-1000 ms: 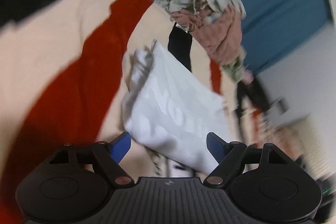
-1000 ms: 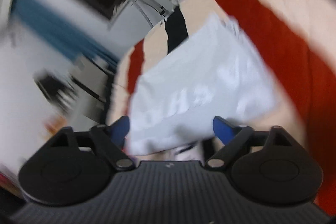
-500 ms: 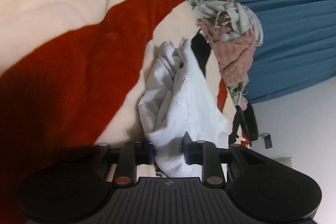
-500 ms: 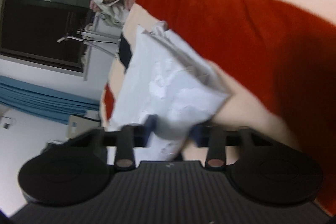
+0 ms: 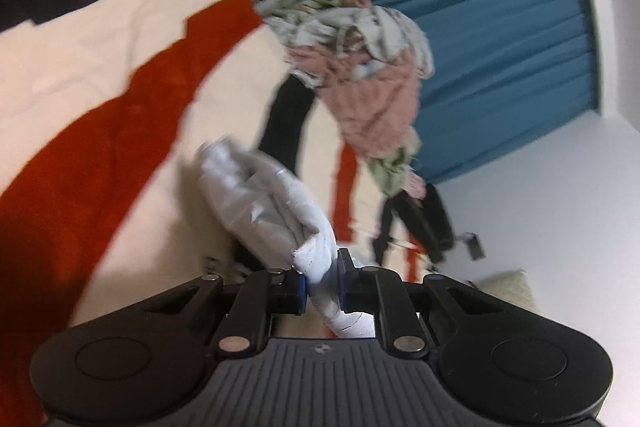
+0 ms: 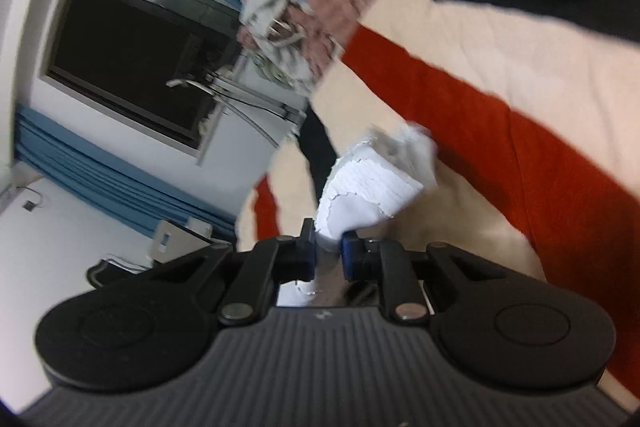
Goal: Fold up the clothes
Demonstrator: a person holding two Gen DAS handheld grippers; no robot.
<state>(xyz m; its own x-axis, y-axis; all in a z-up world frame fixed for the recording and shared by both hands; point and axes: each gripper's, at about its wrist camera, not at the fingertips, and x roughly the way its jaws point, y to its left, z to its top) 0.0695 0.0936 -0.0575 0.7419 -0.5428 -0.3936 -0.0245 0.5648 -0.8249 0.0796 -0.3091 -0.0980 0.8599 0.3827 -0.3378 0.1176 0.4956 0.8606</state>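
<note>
Left wrist view: white garment (image 5: 276,203) bunched, running from our left gripper (image 5: 322,287) out toward 11 o'clock over the striped blanket (image 5: 100,99). Long axis roughly along the fingers, far end trailing on the blanket. Right wrist view: same garment (image 6: 372,183) goes from right gripper (image 6: 329,254) toward 1 o'clock. Both hands equally near, each on a near corner, so next move likely turns on carrying that near edge away from us over the far end. Left jaws closing, pads pinching a fabric wad. Right jaws closing too, cloth nipped btwn pads. Unfolded laundry pile (image 5: 368,79) at 1 o'clock, well apart. Frames blurry, so grip depth unclear.
</note>
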